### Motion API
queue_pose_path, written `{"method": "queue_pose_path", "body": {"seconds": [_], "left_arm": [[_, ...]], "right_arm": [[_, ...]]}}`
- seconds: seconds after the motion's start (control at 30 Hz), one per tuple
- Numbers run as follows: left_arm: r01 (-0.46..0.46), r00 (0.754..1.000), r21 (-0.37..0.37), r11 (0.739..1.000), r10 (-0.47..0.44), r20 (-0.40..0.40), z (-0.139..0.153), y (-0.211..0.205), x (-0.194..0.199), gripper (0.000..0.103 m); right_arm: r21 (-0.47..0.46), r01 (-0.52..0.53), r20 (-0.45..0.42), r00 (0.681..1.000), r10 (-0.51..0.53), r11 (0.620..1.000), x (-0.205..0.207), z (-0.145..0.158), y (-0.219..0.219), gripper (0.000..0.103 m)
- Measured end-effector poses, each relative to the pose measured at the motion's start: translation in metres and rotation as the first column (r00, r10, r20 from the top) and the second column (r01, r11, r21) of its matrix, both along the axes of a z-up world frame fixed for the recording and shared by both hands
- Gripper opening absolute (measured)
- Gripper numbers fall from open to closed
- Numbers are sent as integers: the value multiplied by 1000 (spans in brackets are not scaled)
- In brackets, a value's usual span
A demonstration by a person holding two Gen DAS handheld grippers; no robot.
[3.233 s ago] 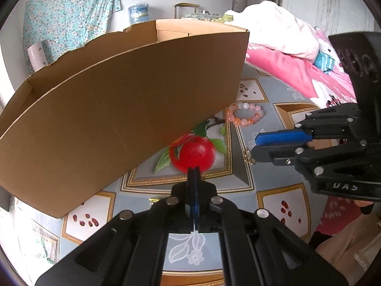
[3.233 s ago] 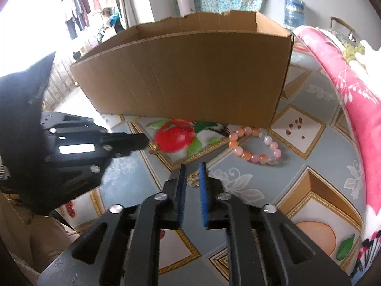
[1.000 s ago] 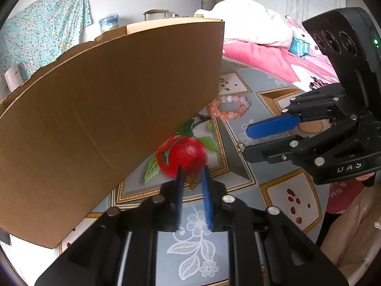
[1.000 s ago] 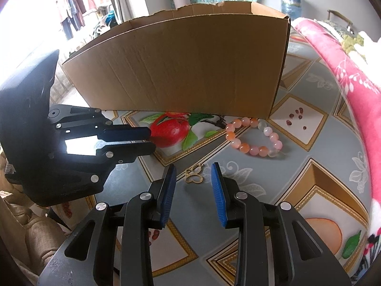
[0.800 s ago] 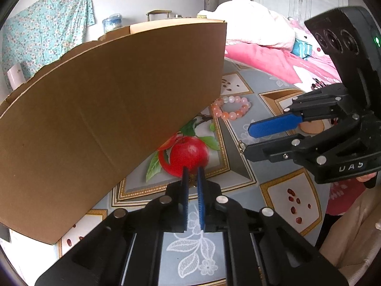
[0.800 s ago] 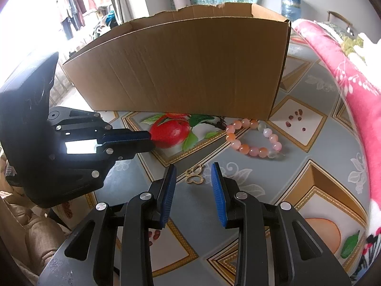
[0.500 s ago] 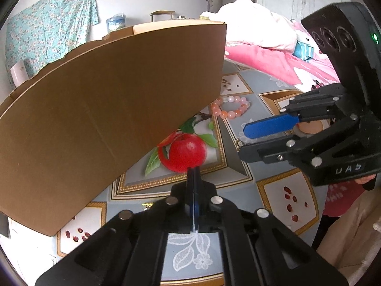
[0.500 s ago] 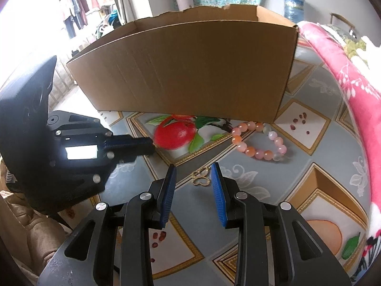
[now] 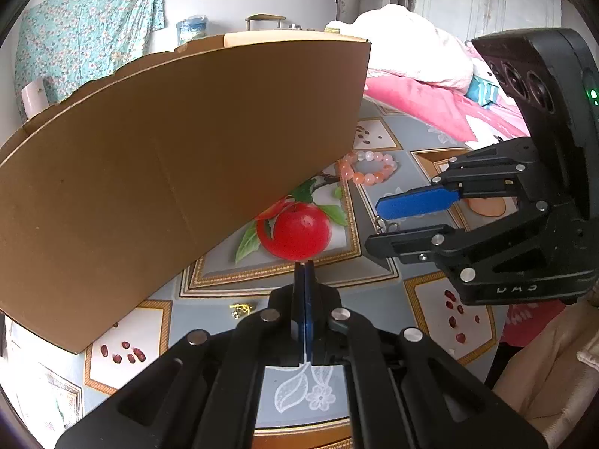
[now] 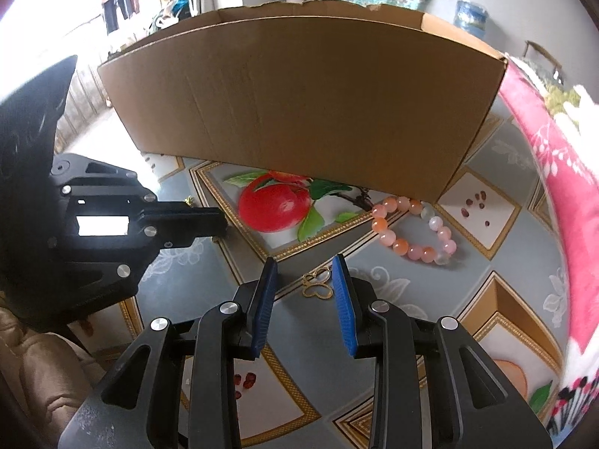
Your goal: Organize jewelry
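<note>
**Right gripper lines up on the small gold charm**

The right gripper [image 10: 305,273] points down at the table with its 2 blue pads partly apart and nothing between them yet. A small gold charm [image 10: 318,285] lies flat on the tablecloth [image 10: 498,247], just past the pad tips and in line with the gap. The left gripper [image 9: 304,267] is shut tight with nothing in it — it sits low on the left of the right wrist view, near the printed red apple [image 10: 275,207].

The pink bead bracelet [image 10: 415,230] lies farther off to the right, close to the near wall of the big cardboard box [image 10: 299,93]. Another tiny gold piece [image 9: 241,309] rests on the cloth near the left gripper. What it is, I cannot tell.

The step looks like a pick-up of the charm, likely to go in the box. To do it well:

- Come down so 1 pad lands on each side of the charm.
- Get the tips right down to the cloth, since the charm is thin and flat.
- Close slowly — a fast pinch could flick it away or bunch up the cloth.
- Lift straight up and check it hangs in the pads before going over the box wall.
</note>
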State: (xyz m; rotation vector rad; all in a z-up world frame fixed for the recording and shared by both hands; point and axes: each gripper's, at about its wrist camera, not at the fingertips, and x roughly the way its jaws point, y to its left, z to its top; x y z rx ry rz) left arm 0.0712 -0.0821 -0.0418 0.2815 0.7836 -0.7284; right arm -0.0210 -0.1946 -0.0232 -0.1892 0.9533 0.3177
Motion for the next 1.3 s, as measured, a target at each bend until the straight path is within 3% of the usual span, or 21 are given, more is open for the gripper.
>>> {"method": "queue_pose_path", "body": {"seconds": [0.07,0.13,0.17,0.57,0.83,0.93,1.0,1.07,1.3], "left_arm": [[-2,1000,0,1000,2,0,0,0,0,0],[-4,1000,0,1000,4,-2,0,1,0,0],[-6,1000,-1,1000,6,-4,1,1,0,0],[-38,999,-30,999,38,-3,11,11,-3,0],[-59,997,-33,998,58,-43,12,18,-5,1],[-70,994,-40,997,66,-92,10,16,-2,5],[-78,991,-47,996,72,-116,9,15,0,17],[-86,990,-38,996,81,-120,9,13,1,22],[-109,987,-2,994,108,-120,5,2,5,23]], "right_arm": [[-12,1,-1,1000,-1,1000,2,-1,3,26],[-5,9,-6,1000,-9,1000,4,0,4,6],[1,15,-8,1000,-15,1000,5,0,5,4],[49,37,19,999,-38,998,-10,14,-27,3],[141,79,34,996,-84,987,-7,35,-59,3],[146,85,40,995,-92,986,-7,38,-66,3],[155,90,41,994,-97,984,-12,41,-65,3],[162,91,40,994,-98,983,-12,42,-68,3],[172,85,37,995,-92,981,-16,36,-66,3]]}}
